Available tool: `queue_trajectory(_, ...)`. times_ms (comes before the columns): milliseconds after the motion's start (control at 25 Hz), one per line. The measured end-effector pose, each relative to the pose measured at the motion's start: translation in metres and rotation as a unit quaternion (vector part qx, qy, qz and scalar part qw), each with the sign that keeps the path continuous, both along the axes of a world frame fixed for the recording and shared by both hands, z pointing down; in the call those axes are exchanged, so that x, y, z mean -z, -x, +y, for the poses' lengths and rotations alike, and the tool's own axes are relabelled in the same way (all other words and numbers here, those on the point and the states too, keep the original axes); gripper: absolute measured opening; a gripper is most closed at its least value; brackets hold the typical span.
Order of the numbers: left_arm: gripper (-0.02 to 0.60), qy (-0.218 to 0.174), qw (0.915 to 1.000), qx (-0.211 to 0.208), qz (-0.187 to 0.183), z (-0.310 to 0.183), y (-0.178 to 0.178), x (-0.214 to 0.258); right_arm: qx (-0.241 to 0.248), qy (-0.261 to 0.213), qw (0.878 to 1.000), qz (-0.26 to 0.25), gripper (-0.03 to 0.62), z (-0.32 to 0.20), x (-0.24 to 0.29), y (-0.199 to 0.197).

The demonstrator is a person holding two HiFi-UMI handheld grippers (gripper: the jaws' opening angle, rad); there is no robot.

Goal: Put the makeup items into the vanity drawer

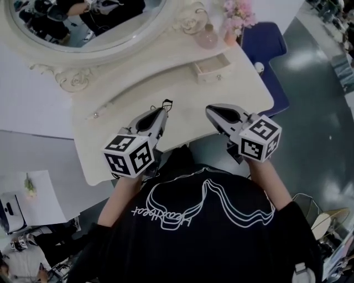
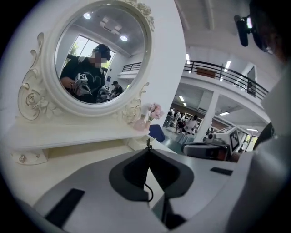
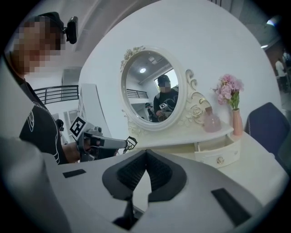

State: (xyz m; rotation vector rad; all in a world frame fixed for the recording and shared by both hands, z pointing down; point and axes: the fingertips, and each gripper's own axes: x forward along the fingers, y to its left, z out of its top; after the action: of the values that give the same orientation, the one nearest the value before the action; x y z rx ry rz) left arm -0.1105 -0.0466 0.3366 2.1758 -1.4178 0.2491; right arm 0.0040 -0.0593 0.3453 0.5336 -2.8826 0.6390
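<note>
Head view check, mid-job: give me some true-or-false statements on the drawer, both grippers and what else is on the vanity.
1. The small drawer under the mirror shelf is pulled open. True.
2. The left gripper is shut on a black eyelash curler. True.
3. The right gripper holds a pink bottle. False: it is shut on nothing, and the pink bottle stands on the shelf.
4. The flowers stand left of the mirror. False: the flowers are at the shelf's right end, beside the bottle.
5. A slim stick-like item lies on the tabletop's left part. True.
</note>
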Motion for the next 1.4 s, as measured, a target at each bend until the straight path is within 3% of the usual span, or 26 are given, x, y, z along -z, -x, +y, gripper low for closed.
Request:
queue_trajectory(240,0.015,-0.014,0.9987,-0.043,0.022,-0.001,-0.037,0.022,-0.031,-0.009,0.999,-0.007,0.005,0.001,0.015,-0.029)
queue_trajectory(640,0.014,-0.011,0.9950,-0.096,0.025,-0.025,-0.082,0.017,-0.085,-0.007,0.996,0.001,0.005,-0.011,0.010,-0.076)
queue_trajectory(1040,0.015,0.008,0.9907,-0.133,0.025,-0.086,-0.125,-0.006,-0.118,0.023,0.993,0.005,0.005,-0.061,-0.018,-0.112)
queue_trajectory(1400,0.015,0.014,0.9900,-0.140,0.007,-0.155,-0.147,-0.024,-0.113,0.040,0.993,0.017,0.005,-0.106,-0.041,-0.130)
